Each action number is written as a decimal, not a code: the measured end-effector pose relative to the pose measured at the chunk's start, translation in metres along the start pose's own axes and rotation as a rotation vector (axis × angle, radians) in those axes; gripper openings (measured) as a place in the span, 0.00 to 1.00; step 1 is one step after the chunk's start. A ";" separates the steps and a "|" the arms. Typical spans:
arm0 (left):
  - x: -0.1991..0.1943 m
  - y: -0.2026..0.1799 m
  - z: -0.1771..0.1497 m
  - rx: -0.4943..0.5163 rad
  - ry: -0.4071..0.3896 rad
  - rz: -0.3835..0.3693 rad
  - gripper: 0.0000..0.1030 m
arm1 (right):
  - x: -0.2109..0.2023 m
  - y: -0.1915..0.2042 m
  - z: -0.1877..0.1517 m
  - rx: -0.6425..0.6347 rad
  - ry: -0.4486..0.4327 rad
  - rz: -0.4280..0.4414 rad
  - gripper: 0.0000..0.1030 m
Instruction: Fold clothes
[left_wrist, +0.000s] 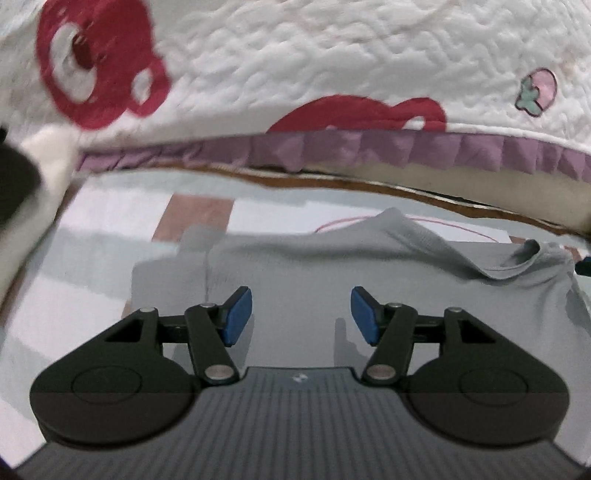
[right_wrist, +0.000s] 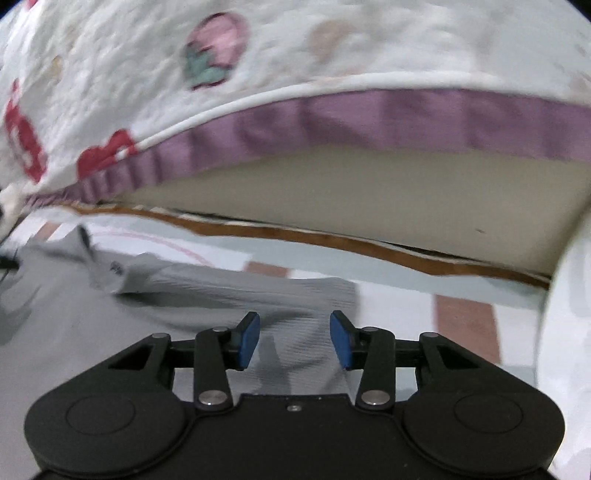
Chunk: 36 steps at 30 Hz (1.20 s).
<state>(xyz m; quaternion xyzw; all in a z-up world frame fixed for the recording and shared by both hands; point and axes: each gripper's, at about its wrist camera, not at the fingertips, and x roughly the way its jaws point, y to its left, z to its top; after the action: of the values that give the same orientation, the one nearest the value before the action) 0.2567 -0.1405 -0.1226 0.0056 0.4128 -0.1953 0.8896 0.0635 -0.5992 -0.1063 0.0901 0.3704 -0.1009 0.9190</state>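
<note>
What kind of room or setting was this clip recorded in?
Most likely a bedroom, with the work done on a bed. A grey shirt lies on a striped sheet, and behind it is a white quilt with red cartoon prints and a purple frill.

one grey garment (left_wrist: 332, 258); two grippers (left_wrist: 301, 314); one quilted cover (left_wrist: 314, 55); one checked mat (right_wrist: 424, 306)

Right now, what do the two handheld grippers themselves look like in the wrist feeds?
They look like a matching pair. The left gripper and right gripper each have blue pads on black linkage arms with silver pivot pins, plus two rounded black housings. The left body is grey and ribbed with a small white mark; the right body is plain black with a centre screw. No cables, hands or sleeves show.
</note>
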 end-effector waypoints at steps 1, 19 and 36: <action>-0.001 0.002 -0.002 -0.007 0.001 0.004 0.57 | -0.001 -0.007 -0.002 0.026 -0.006 0.006 0.46; -0.020 0.004 -0.027 -0.015 -0.002 0.030 0.61 | 0.006 0.057 -0.002 -0.171 -0.071 0.060 0.48; -0.042 0.014 -0.042 -0.018 0.004 0.080 0.62 | 0.084 0.103 0.033 -0.126 0.034 0.083 0.48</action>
<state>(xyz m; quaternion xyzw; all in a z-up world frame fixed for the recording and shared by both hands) 0.2066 -0.1061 -0.1219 0.0143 0.4156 -0.1560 0.8959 0.1709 -0.5178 -0.1319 0.0488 0.3877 -0.0377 0.9197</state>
